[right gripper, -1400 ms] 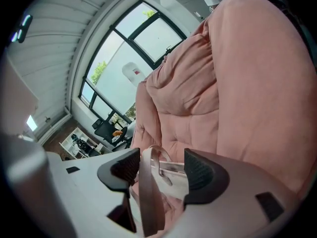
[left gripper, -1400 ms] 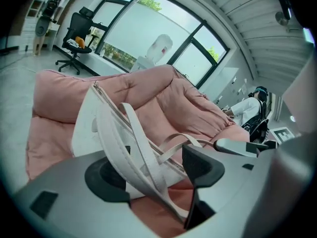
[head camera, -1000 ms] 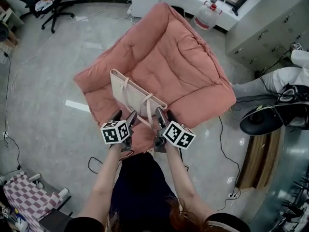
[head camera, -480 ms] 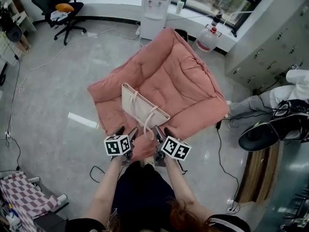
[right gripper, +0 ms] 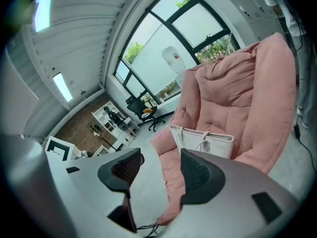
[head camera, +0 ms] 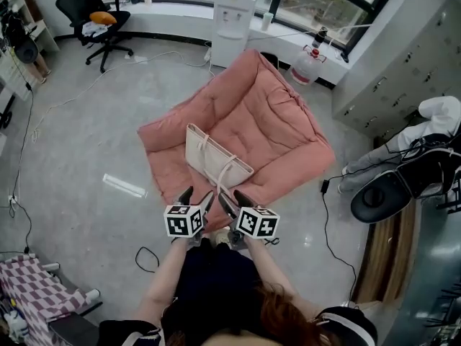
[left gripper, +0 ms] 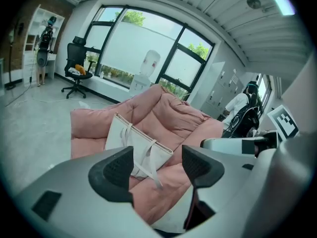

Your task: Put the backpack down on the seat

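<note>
A cream bag with long straps (head camera: 215,160) stands upright on the seat of a pink padded floor sofa (head camera: 277,114). It shows in the left gripper view as the bag (left gripper: 133,144) on the sofa (left gripper: 173,118), and in the right gripper view as the bag (right gripper: 204,138) against the sofa (right gripper: 237,93). My left gripper (head camera: 197,198) and right gripper (head camera: 232,200) hover side by side just short of the sofa's near edge, both open and holding nothing. The bag's straps hang loose, apart from both grippers.
A water dispenser (head camera: 234,13) and a water jug (head camera: 308,66) stand behind the sofa by the window. An office chair (head camera: 97,20) is at far left. Cables (head camera: 338,258) trail on the floor. A seated person's legs (head camera: 403,157) are at right.
Both grippers have drawn back from the bag toward me, and the view has risen. The bag stays standing on the seat.
</note>
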